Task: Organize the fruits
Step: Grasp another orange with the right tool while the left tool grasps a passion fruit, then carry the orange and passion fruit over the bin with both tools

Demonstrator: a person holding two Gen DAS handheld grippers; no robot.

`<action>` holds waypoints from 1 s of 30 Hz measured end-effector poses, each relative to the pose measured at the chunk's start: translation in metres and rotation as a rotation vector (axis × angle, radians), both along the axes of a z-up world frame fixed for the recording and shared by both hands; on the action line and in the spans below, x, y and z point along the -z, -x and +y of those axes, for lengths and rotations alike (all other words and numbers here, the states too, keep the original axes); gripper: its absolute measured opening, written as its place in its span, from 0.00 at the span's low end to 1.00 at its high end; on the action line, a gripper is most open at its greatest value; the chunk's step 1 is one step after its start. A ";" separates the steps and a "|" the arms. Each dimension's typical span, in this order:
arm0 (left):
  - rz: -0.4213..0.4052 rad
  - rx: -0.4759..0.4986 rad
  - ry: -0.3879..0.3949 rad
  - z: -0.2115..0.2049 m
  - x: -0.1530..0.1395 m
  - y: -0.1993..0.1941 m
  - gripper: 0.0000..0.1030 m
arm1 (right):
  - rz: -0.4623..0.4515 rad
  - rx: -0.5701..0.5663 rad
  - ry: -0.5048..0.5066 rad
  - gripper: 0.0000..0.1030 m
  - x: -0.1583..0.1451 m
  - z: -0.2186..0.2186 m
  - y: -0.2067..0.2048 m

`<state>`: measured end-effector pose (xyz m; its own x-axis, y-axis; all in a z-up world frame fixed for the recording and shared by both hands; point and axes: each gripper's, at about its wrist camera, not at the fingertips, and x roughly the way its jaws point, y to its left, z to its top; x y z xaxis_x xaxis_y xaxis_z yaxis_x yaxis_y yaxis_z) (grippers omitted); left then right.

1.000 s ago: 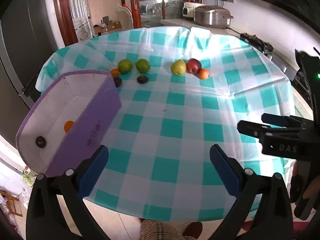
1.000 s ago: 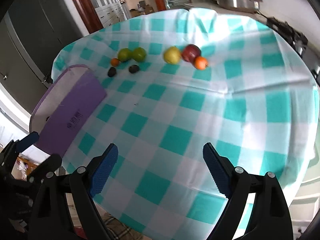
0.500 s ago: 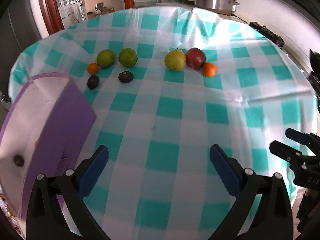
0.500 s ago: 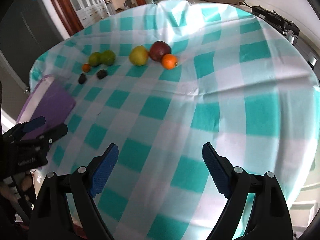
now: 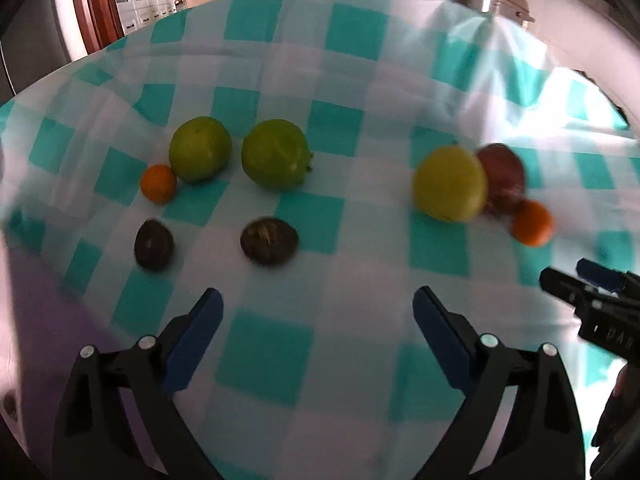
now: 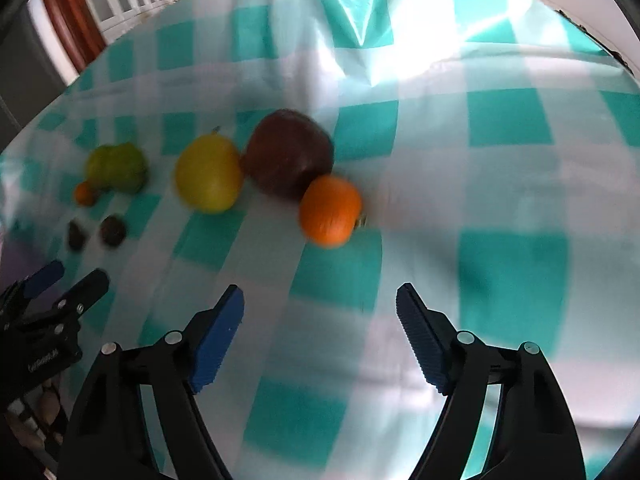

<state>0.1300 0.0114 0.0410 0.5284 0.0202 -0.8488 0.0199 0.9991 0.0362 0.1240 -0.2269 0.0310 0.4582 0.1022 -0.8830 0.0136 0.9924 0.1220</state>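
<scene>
On the checked tablecloth your fruits lie toward the far edge: two green ones beside a small orange and two dark fruits; farther right, a yellow fruit, red apple and orange touch. Your left gripper and right gripper are closing, wide, empty.

Worktop under teal-and-white checked cloth. On it: two green fruits, small orange, two dark fruits, yellow fruit touching red apple, orange, purple box at left edge.
</scene>
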 end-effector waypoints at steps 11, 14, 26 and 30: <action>0.008 -0.099 -0.013 0.020 0.034 -0.062 0.80 | -0.031 0.025 0.017 0.71 0.025 0.001 -0.043; 0.016 -0.117 0.012 0.025 0.040 -0.072 0.72 | -0.037 0.006 0.036 0.65 0.027 0.007 -0.051; 0.016 -0.066 0.004 0.025 0.036 -0.058 0.40 | -0.022 -0.067 0.091 0.41 0.030 0.008 -0.018; 0.041 -0.030 -0.003 0.011 0.029 -0.034 0.40 | 0.000 -0.063 0.042 0.41 0.027 0.009 0.024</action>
